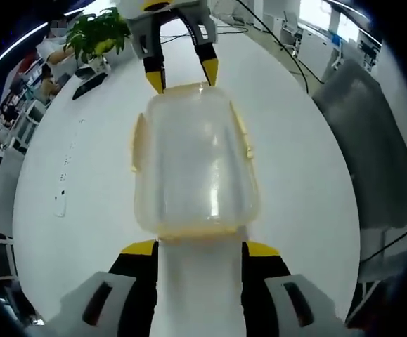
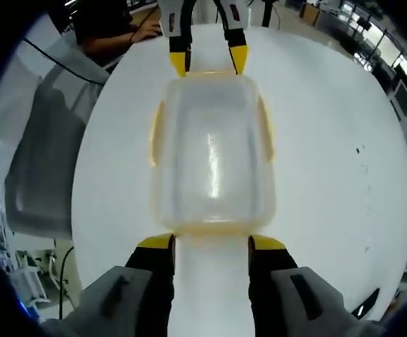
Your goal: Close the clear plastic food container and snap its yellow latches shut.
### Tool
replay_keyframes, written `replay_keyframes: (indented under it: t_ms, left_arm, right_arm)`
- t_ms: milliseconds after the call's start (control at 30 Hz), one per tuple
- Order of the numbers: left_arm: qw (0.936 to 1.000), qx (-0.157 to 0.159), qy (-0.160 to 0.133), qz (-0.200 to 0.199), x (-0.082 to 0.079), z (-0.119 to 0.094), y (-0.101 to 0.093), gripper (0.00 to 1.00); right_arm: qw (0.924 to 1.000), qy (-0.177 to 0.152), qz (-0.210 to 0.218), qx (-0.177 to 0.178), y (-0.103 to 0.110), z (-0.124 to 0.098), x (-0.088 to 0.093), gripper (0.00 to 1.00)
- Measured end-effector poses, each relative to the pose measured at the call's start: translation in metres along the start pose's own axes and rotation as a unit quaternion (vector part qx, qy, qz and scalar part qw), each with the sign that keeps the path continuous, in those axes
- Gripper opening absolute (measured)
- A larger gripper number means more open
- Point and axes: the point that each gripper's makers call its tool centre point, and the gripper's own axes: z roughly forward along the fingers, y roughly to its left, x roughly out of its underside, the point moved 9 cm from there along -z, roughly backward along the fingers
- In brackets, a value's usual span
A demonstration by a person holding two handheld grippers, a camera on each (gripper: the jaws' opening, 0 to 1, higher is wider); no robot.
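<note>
White round table (image 1: 308, 182), potted green plant (image 1: 96, 31), grey chair (image 1: 368, 140), bright windows (image 1: 315, 10), office desks behind

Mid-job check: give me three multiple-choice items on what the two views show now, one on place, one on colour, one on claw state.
1. Where does the clear container sit?
A. Between the two claws, on the white table
B. On the grey chair
C. Held in the air by one claw

2. What colour are the claw tips and the container's latches?
A. Red
B. Yellow
C. Blue

3. How do the left claw and the right claw stand?
A. Both shut on the container
B. One shut, one open
C. Both open, at opposite ends of the container

Answers:
1 A: the container rests on the table with a claw at each end.
2 B: yellow tips and yellow flaps show in both views.
3 C: each view shows a wide gap between its own jaws, and the other claw is spread too.
</note>
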Motion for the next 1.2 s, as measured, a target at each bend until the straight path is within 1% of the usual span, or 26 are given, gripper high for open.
replay_keyframes:
  t_ms: [33, 67, 133, 300, 433, 567, 667, 700, 767, 800, 833, 900, 933, 967, 1033, 1067, 1100, 1133, 1167, 1200]
  left_arm:
    - [1.0, 0.0, 0.001, -0.001, 0.001, -0.001, 0.0, 0.47]
    - [1.0, 0.001, 0.0, -0.003, 0.004, -0.001, 0.0, 0.45]
    - [1.0, 0.001, -0.002, -0.008, 0.007, -0.002, 0.0, 0.45]
    - [0.9999, 0.003, 0.002, -0.01, 0.007, -0.006, -0.002, 0.44]
    - [0.9999, -0.003, -0.003, -0.015, 0.003, -0.015, 0.001, 0.43]
    - [0.999, -0.017, -0.016, -0.038, -0.004, -0.028, 0.006, 0.42]
    - [0.9964, -0.032, -0.032, -0.071, -0.011, -0.037, 0.008, 0.41]
    - [0.9955, -0.036, -0.035, -0.08, -0.012, -0.039, 0.009, 0.4]
    - [0.9919, -0.056, -0.043, -0.105, -0.015, -0.045, 0.011, 0.39]
    - [0.9901, -0.062, -0.047, -0.117, -0.016, -0.047, 0.012, 0.39]
    - [0.9863, -0.07, -0.058, -0.137, -0.019, -0.049, 0.013, 0.39]
    - [0.9794, -0.086, -0.064, -0.171, -0.021, -0.051, 0.014, 0.37]
    - [0.9765, -0.093, -0.071, -0.181, -0.022, -0.05, 0.014, 0.36]
    - [0.9701, -0.101, -0.08, -0.206, -0.024, -0.05, 0.014, 0.36]
    - [0.9623, -0.104, -0.092, -0.234, -0.024, -0.048, 0.013, 0.36]
    - [0.9567, -0.108, -0.098, -0.252, -0.025, -0.047, 0.01, 0.36]
    - [0.9532, -0.112, -0.097, -0.263, -0.025, -0.045, 0.008, 0.36]
    - [0.9491, -0.119, -0.096, -0.275, -0.024, -0.042, 0.006, 0.35]
    - [0.9449, -0.123, -0.095, -0.288, -0.022, -0.04, 0.004, 0.35]
    - [0.9343, -0.128, -0.098, -0.318, -0.021, -0.036, 0.001, 0.35]
  right_arm:
    - [1.0, 0.0, 0.003, 0.0, -0.001, 0.0, 0.002, 0.49]
    - [1.0, 0.001, 0.006, 0.001, -0.002, 0.0, 0.004, 0.49]
    - [1.0, 0.002, 0.007, 0.003, -0.002, 0.0, 0.007, 0.44]
    - [0.9998, -0.002, 0.017, 0.005, -0.001, -0.003, 0.008, 0.42]
    - [0.9997, -0.006, 0.02, 0.009, -0.001, -0.009, 0.006, 0.41]
    - [0.999, -0.025, 0.028, 0.023, -0.002, -0.021, 0.0, 0.41]
    - [0.9974, -0.045, 0.04, 0.039, -0.003, -0.031, -0.005, 0.39]
    - [0.9965, -0.052, 0.048, 0.044, -0.002, -0.034, -0.007, 0.38]
    - [0.9927, -0.074, 0.072, 0.062, -0.002, -0.04, -0.009, 0.37]
    - [0.9892, -0.09, 0.09, 0.072, -0.003, -0.043, -0.01, 0.36]
    - [0.9866, -0.101, 0.103, 0.076, -0.002, -0.043, -0.01, 0.35]
    - [0.9806, -0.117, 0.133, 0.084, -0.002, -0.043, -0.008, 0.34]
    - [0.978, -0.122, 0.143, 0.091, -0.002, -0.043, -0.007, 0.34]
    - [0.974, -0.128, 0.156, 0.103, -0.001, -0.042, -0.005, 0.34]
    - [0.9674, -0.14, 0.177, 0.115, 0.003, -0.041, -0.005, 0.34]
    - [0.9621, -0.152, 0.193, 0.118, 0.006, -0.04, -0.004, 0.34]
    - [0.9584, -0.159, 0.204, 0.121, 0.007, -0.038, -0.003, 0.34]
    - [0.9515, -0.167, 0.225, 0.127, 0.009, -0.035, -0.001, 0.34]
    - [0.9475, -0.171, 0.236, 0.13, 0.011, -0.033, 0.001, 0.35]
    - [0.9408, -0.18, 0.253, 0.135, 0.013, -0.031, 0.003, 0.35]
